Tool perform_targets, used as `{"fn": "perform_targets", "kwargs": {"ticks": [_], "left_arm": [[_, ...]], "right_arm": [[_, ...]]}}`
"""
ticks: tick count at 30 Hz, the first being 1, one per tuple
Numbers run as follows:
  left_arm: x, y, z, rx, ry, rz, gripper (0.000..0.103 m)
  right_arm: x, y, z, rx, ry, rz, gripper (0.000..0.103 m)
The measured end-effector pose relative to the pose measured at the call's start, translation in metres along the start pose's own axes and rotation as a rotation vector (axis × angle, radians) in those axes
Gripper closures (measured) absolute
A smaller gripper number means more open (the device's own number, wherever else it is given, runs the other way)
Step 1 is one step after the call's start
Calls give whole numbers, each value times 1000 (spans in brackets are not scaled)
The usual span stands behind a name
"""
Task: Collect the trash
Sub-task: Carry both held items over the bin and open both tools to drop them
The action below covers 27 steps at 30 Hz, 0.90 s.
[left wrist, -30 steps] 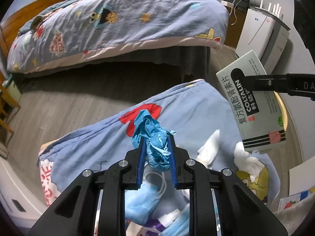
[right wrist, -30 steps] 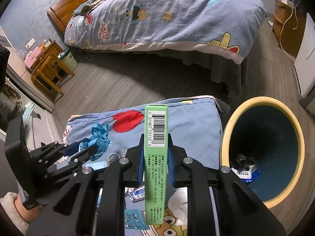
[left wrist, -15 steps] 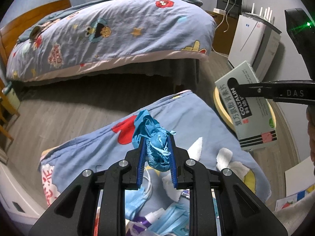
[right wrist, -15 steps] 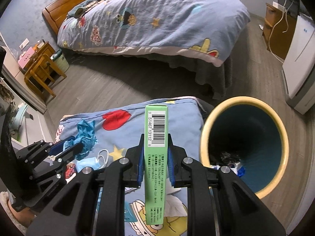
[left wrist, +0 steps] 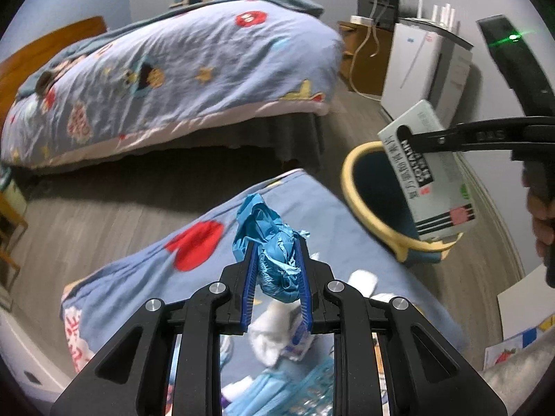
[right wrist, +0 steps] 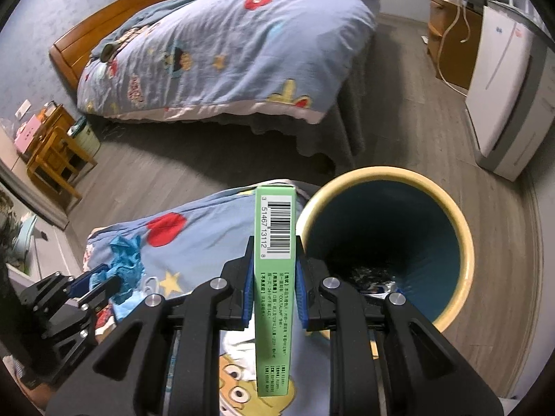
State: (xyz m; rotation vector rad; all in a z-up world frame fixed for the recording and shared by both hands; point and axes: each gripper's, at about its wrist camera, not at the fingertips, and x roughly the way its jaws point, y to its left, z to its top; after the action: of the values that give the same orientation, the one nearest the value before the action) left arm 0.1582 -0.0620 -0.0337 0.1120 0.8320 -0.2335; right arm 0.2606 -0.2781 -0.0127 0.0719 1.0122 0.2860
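A: Left wrist view?
B: Left claw (left wrist: 275,270) clamped on crumpled blue glove (left wrist: 269,239), frame centre, above patterned blanket (left wrist: 145,270). Bin (left wrist: 378,222) right; medicine box (left wrist: 430,173) over its rim.

A: Right wrist view?
B: Right claw (right wrist: 274,277) grips medicine box (right wrist: 274,277), centre. Bin (right wrist: 461,242) just right; glove (right wrist: 126,267) lower left.

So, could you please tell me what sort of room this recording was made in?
Most likely a home bedroom: a bed with a wooden headboard and cartoon-print duvet, grey wood-look floor, and a yellow-rimmed waste bin beside a cloth-covered surface.
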Motion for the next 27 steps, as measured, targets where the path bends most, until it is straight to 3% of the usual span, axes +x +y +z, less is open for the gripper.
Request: {"fn": "perform_targets", "kwargs": {"ticks": [12, 27], "left_arm": [[21, -48, 26, 31, -20, -78, 80], [62, -94, 56, 89, -27, -169, 80]], "right_arm": [[-1, -55, 5, 108, -50, -30, 85], [27, -113, -5, 196, -16, -205, 84]]}}
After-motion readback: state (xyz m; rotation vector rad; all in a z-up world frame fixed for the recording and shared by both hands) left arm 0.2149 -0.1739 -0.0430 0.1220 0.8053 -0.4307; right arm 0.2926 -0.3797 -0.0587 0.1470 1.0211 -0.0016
